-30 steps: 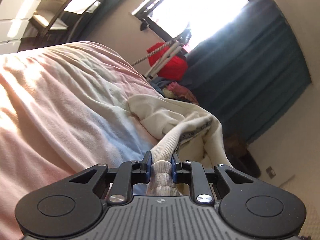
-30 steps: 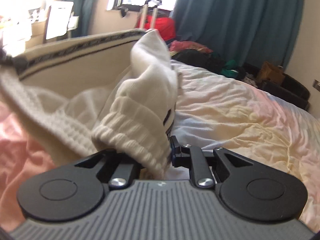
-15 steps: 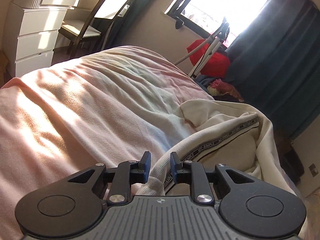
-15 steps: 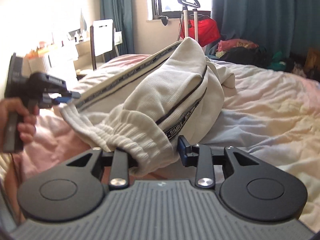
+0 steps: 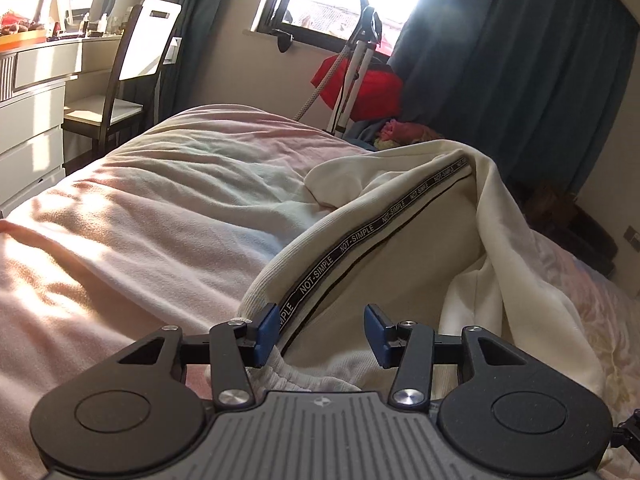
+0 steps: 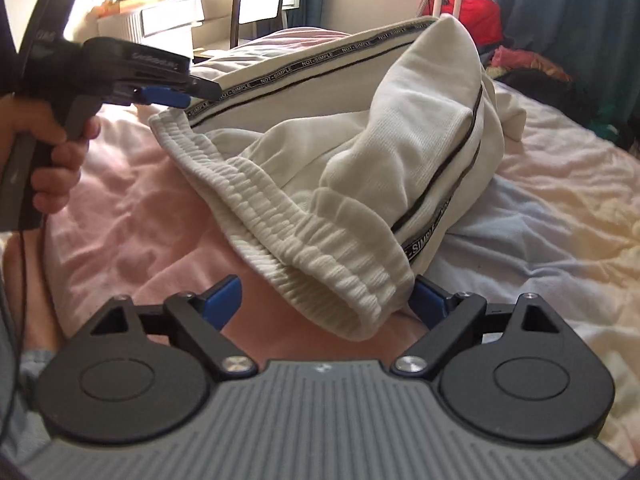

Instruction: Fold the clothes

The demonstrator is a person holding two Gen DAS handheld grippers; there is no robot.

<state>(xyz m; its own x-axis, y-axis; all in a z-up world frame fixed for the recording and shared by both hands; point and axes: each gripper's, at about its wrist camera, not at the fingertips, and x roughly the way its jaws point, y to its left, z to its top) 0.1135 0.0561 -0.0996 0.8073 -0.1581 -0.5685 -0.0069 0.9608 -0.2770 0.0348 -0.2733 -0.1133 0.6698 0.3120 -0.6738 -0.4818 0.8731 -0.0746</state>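
Cream sweatpants (image 5: pixel 404 256) with a black "NOT-SIMPLE" side stripe lie bunched on the bed, also in the right wrist view (image 6: pixel 360 152). My left gripper (image 5: pixel 323 334) is open, its jaws wide apart over the waistband corner; the left blue pad touches the cloth. In the right wrist view the left gripper (image 6: pixel 176 94) shows at upper left, held by a hand. My right gripper (image 6: pixel 326 300) is open, with the ribbed waistband (image 6: pixel 320 256) lying loose between its jaws.
The bed has a pink and pale blue cover (image 5: pixel 152 216). A white dresser (image 5: pixel 32 92) and a chair (image 5: pixel 136 72) stand at the left. A red bag (image 5: pixel 368 88), a white stand and dark curtains (image 5: pixel 520 60) are by the window.
Both grippers have opened and let go of the waistband. The sweatpants have dropped lower onto the bed, and both cameras have levelled out.
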